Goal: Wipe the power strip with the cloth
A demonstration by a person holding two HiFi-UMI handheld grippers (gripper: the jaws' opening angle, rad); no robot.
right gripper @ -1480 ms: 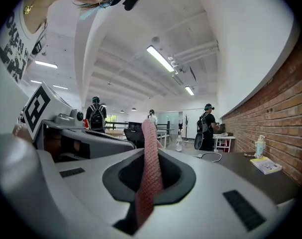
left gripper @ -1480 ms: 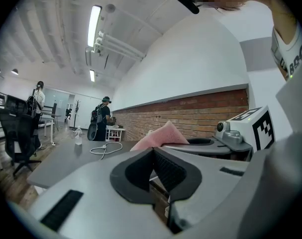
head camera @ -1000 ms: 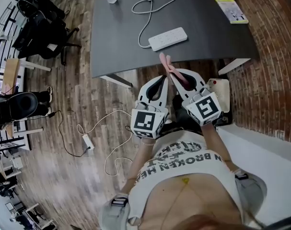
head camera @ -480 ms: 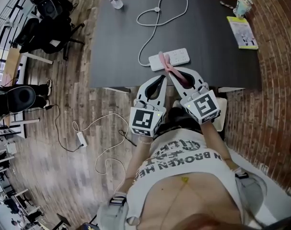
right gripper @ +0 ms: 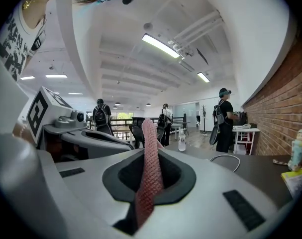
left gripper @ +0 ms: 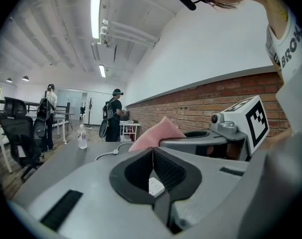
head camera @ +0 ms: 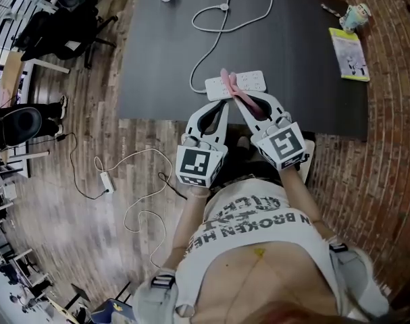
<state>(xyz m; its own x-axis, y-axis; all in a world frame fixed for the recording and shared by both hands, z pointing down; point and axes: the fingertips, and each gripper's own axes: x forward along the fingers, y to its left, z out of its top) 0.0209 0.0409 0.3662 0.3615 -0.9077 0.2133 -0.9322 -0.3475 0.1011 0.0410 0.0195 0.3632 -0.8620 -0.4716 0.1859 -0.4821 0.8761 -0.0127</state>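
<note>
The right gripper [right gripper: 151,151] has its jaws pressed together on a long strip of pink knitted cloth [right gripper: 150,178]. The cloth runs up between the pads and sticks out past the tips, a pinch that leaves a free end to drag over a surface. In the head view that free end overlaps the flat white power strip [head camera: 250,80]; whether it touches I cannot tell. The strip sits on the dark grey table [head camera: 157,52] near its lower edge, at the upper centre of the frame. Its white cable [head camera: 221,9] loops away toward the top.

The left gripper [left gripper: 151,151] is closed on nothing, its pads meeting, and the strip's sockets show through the gap below them. It hangs just beside the right one, probably ready to steady the strip. By my judgement the wiping is only about to begin.

The person's white T-shirt [head camera: 259,228] reads "IN BROKEN HE…", with the rest cut off. The yellow-green booklet [head camera: 350,52] at the upper right bears print too small to read. The marker cube [head camera: 194,166] carries only a black-and-white pattern.
</note>
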